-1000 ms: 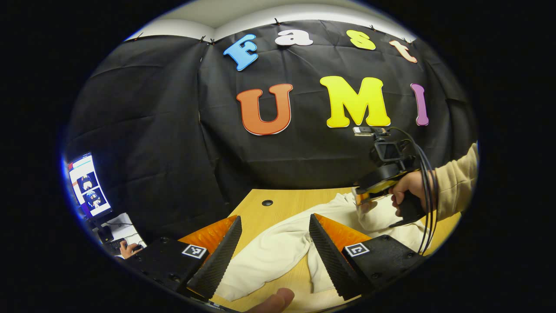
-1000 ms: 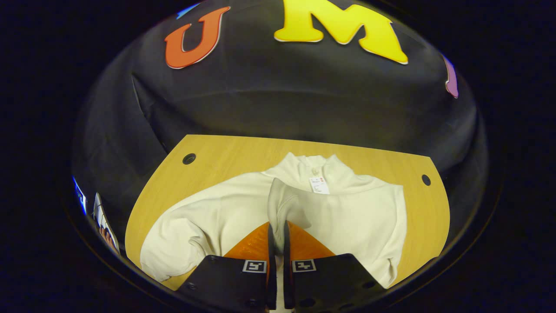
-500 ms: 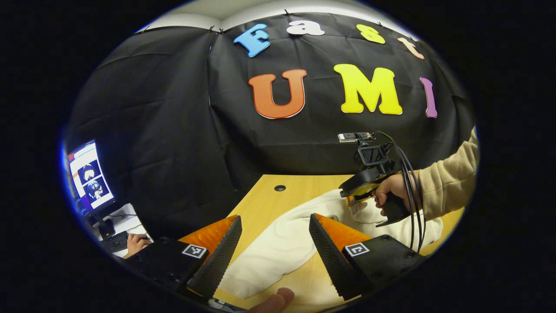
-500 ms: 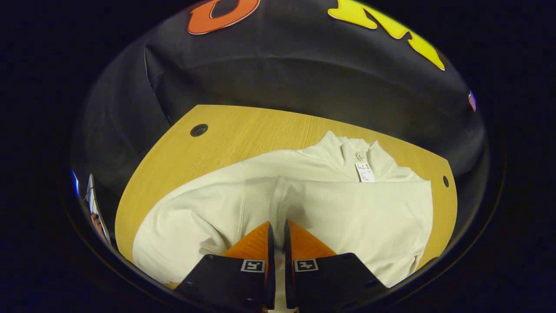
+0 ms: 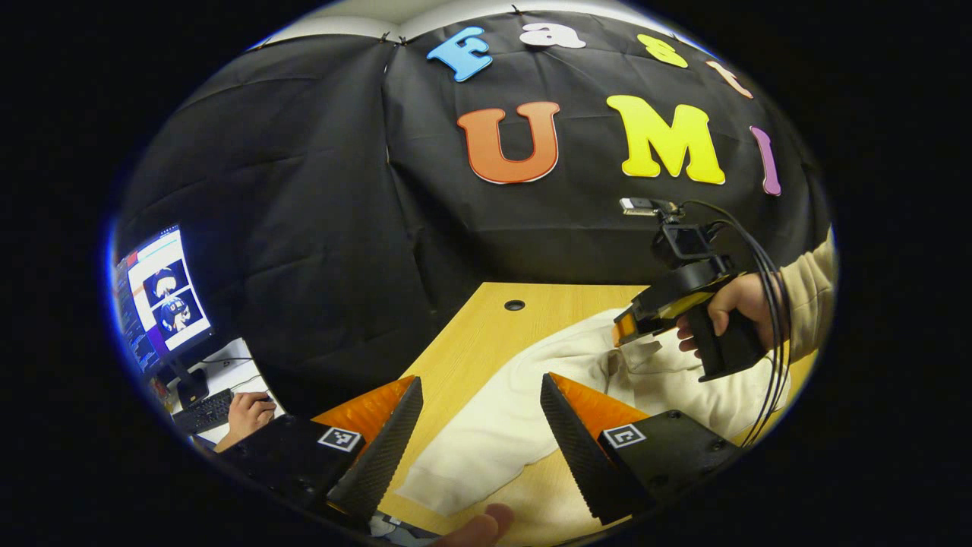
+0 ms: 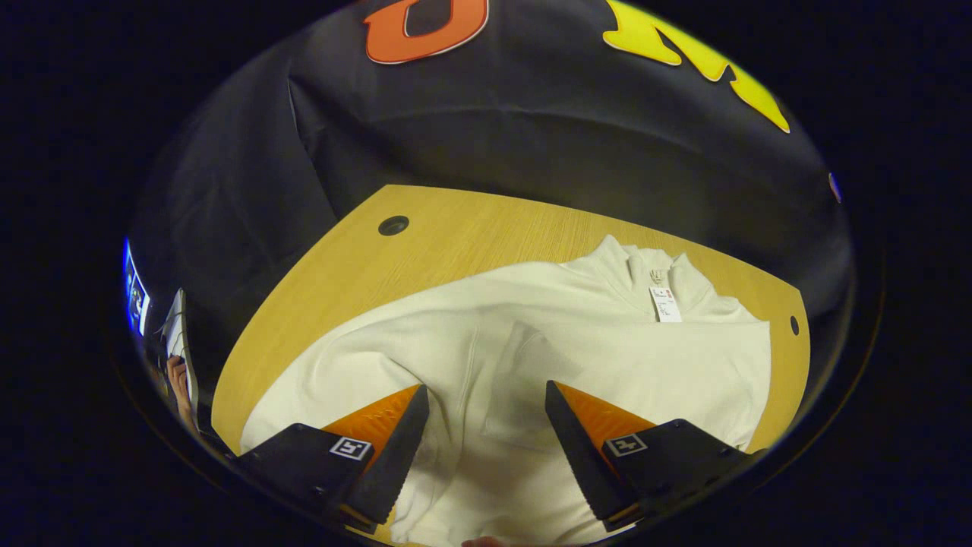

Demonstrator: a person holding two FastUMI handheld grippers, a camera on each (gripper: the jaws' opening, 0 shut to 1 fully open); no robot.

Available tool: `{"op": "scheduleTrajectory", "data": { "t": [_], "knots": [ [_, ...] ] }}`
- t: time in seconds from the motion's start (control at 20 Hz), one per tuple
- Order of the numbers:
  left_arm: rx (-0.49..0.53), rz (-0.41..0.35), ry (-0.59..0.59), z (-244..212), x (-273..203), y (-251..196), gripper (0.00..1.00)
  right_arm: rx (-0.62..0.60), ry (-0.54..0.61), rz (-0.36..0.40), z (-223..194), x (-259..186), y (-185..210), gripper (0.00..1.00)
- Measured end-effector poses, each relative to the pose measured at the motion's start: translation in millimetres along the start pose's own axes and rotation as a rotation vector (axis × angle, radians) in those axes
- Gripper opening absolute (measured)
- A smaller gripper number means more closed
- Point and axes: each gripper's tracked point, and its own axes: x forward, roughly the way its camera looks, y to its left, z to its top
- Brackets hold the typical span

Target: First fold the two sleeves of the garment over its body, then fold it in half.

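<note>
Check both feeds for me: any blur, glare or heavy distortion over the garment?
Right gripper view: the garment is sharp and evenly lit, with no glare, and the table edge bows from the fisheye. Left gripper view: the garment is sharp, the monitor is bright near the warped rim.

The garment, a cream-white long-sleeved top, lay flat on the wooden surface with its collar toward the far edge (a small white tag showed inside the neck). One sleeve lay folded across its body. The other sleeve stretched out sideways along the surface.
</note>
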Motion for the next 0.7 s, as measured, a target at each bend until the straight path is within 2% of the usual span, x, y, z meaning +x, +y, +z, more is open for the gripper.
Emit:
{"op": "scheduleTrajectory", "data": {
  "t": [0.05,0.1,0.3,0.55,0.7],
  "knots": [
    [-0.001,0.008,0.011,-5.0,0.0,2.9,0.99,0.004,-0.003,0.002,-2.0,-9.6,-5.2,0.93],
    [-0.006,0.015,0.023,-10.6,1.1,4.6,0.99,0.010,-0.006,0.003,-3.6,-17.5,-11.7,0.96],
    [-0.037,0.067,0.095,-42.1,1.3,20.8,0.99,0.010,-0.027,0.002,-15.8,-49.8,-44.8,0.96],
    [-0.073,0.151,0.221,-96.0,-0.5,44.1,0.99,0.012,0.007,-0.023,-60.0,-74.3,-89.8,0.96],
    [-0.129,0.151,0.327,-132.9,-2.5,43.3,0.99,0.001,0.031,-0.060,-83.4,-81.1,-113.9,0.96]
  ]
}}
